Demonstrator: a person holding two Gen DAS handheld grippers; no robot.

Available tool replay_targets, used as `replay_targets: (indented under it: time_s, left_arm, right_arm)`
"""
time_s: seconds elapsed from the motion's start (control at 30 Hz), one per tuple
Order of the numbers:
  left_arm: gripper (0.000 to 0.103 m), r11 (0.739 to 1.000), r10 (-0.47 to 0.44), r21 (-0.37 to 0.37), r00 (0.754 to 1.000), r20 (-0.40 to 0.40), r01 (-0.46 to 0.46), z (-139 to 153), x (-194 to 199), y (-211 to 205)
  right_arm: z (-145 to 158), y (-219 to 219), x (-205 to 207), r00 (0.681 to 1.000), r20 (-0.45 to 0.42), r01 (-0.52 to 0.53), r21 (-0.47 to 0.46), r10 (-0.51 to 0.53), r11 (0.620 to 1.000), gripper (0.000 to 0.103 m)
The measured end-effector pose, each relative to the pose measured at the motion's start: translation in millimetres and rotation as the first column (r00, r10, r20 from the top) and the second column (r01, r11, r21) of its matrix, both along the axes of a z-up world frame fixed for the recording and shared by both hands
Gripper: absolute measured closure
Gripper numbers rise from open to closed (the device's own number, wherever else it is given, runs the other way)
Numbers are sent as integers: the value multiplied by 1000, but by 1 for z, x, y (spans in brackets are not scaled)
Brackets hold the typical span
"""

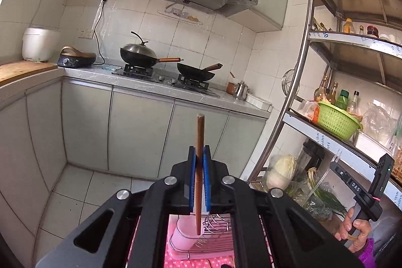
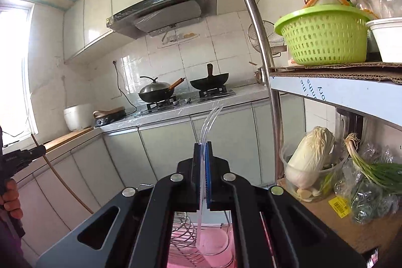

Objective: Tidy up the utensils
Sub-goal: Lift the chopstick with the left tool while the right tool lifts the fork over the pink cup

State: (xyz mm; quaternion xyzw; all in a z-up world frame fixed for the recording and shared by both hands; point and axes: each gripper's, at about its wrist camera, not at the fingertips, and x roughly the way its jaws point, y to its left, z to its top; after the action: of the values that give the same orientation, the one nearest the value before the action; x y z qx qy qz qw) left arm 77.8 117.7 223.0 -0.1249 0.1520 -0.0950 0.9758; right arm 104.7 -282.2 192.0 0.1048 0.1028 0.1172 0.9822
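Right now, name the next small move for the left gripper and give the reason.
Probably lower it straight down. The left gripper is shut on the wooden stick, which stands upright with its lower end just above the pink cup in the rack; only then open.

Each wrist camera sits close behind its own gripper fingers, looking forward and slightly upward across the kitchen. Both views share the grey gas stove counter (image 1: 160, 86) (image 2: 191, 102) with black woks and the steel shelving rack (image 1: 301, 62) (image 2: 261, 47) holding the green perforated plastic basket (image 1: 336, 122) (image 2: 324, 37), nearer in the right view.
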Motion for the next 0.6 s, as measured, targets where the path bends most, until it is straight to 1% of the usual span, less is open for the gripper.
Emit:
replay_targets:
  time_s: [0.03, 0.1, 0.17, 0.3, 0.4, 0.5, 0.6]
  left_arm:
    - [98, 1000, -14, 5, 1000, -9, 14, -2, 10, -2]
    - [98, 999, -22, 40, 999, -33, 23, -10, 30, -10]
    - [98, 997, -14, 79, 996, -85, 20, -24, 50, -17]
    - [98, 993, -21, 112, 984, -179, 42, -59, 81, -24]
    - [98, 988, -49, 127, 962, -270, 86, -87, 100, -30]
    - [98, 984, -70, 130, 935, -347, 122, -112, 116, -34]
    - [98, 986, -92, 91, 908, -408, 141, -132, 130, -36]
  right_arm:
    - [-4, -1, 8, 1000, -10, 5, -5, -6, 1000, 99]
    - [-13, 0, 24, 999, -36, 13, -18, -14, 1000, 99]
    - [-27, 2, 41, 997, -77, 13, -23, -15, 1000, 100]
    - [-57, 7, 69, 986, -166, 0, -35, -5, 999, 99]
    - [-78, 9, 88, 967, -252, -26, -3, 24, 1000, 99]
    - [-99, 12, 103, 939, -340, -44, 8, 44, 999, 99]
    - [-114, 18, 112, 913, -403, -58, 4, 54, 998, 99]
